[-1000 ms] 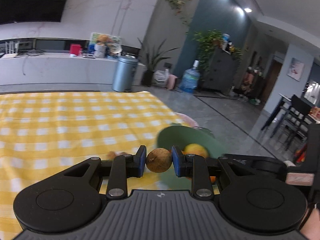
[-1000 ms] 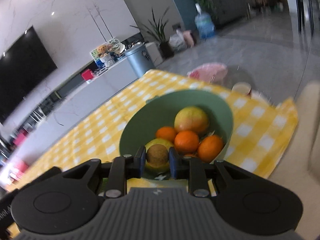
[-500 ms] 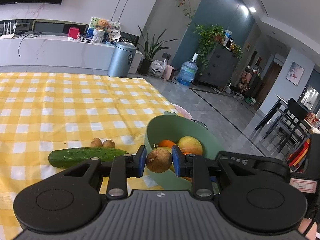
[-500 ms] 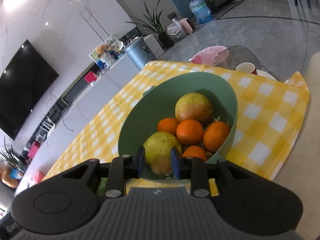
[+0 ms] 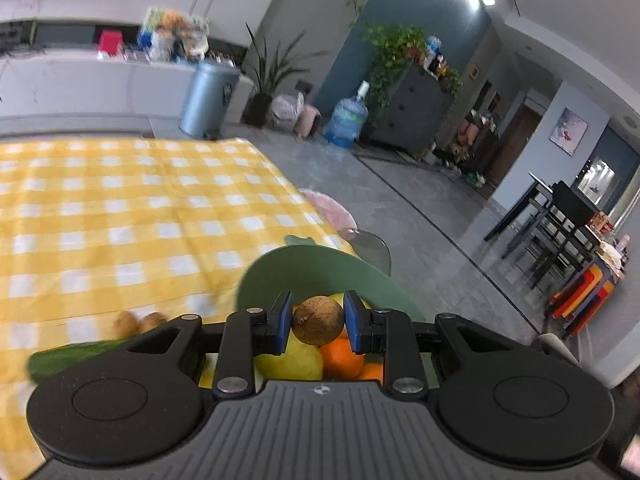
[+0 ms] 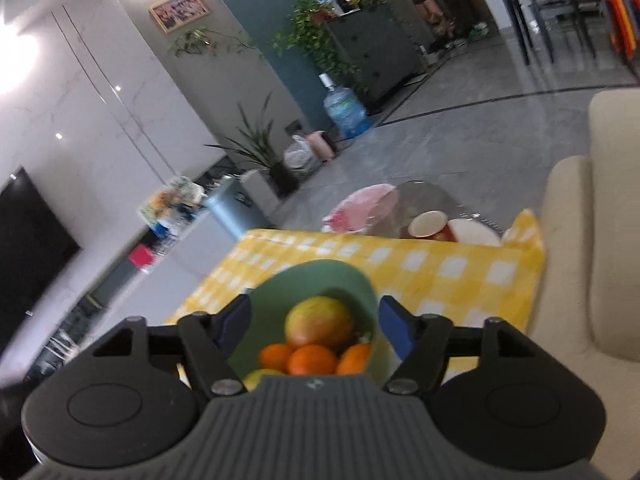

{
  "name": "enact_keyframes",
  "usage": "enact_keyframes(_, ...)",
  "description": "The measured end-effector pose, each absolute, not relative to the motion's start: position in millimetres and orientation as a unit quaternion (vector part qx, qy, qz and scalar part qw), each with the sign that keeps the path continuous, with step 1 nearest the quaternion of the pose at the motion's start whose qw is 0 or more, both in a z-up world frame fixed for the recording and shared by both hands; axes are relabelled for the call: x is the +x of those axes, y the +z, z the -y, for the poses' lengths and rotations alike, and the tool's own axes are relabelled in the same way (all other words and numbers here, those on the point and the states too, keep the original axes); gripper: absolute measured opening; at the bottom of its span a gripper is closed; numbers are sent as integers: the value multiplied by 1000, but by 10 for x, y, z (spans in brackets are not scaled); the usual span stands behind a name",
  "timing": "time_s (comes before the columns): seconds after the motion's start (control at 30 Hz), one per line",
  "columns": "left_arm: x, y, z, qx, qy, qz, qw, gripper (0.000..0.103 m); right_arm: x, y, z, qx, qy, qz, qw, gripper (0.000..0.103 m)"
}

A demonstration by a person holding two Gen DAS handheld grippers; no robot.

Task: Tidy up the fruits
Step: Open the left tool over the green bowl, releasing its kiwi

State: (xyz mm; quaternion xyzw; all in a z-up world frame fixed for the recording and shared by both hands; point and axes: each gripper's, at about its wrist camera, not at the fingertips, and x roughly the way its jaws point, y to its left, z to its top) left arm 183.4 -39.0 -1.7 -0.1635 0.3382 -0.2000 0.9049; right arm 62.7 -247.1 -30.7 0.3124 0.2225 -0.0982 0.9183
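A big yellow and white checked cloth (image 5: 120, 216) covered the table. A cream sofa (image 6: 592, 264) stood just beside the table on one side.

On the cloth near its edge sat a green bowl (image 5: 320, 268) with fruit inside. In the right wrist view the bowl held one big yellow-red fruit (image 6: 320, 322) at the back. Three oranges (image 6: 312, 360) lay in front of it, touching each other, and a bit of a yellow fruit (image 6: 260, 376) peeked out lower down.

A long green cucumber (image 5: 68, 358) lay on the cloth beside the bowl. Part of it was hidden behind the left gripper (image 5: 317, 322). Two small brown fruits (image 5: 138, 322) lay side by side just past the cucumber, blurry in the picture.

The left gripper was squeezed onto a small round brown fruit (image 5: 318, 320). Its two blue pads (image 5: 285, 320) pressed on both sides of it. It held this fruit up over the bowl, above a yellow fruit and an orange.

The right gripper (image 6: 314, 326) was spread wide with nothing between its fingers. It hung over the near side of the bowl.

A small red cup (image 6: 426, 224) and a white dish (image 6: 474, 232) sat on a glass table past the cloth.
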Motion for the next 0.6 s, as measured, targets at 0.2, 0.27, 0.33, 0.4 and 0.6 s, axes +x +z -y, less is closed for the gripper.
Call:
enact_keyframes(0.2,2235,-209,569,-173,-220,-372,885,30,651,-343,2473,296,-108,-228,921,81)
enact_keyframes(0.27,2295,-291,570,-179,-216,-382,880,30,616,-350,2492,299,-117,-225,920,81)
enact_keyframes(0.33,2311,-356,537,-191,-188,-387,882,30,617,-375,2515,306,-116,-227,917,82)
enact_keyframes(0.4,2315,-376,534,-180,-183,-383,887,30,658,-422,2537,316,-113,-235,912,82)
enact_keyframes(0.6,2290,-406,559,-155,-165,-381,897,38,701,-471,2554,330,-101,-246,906,83)
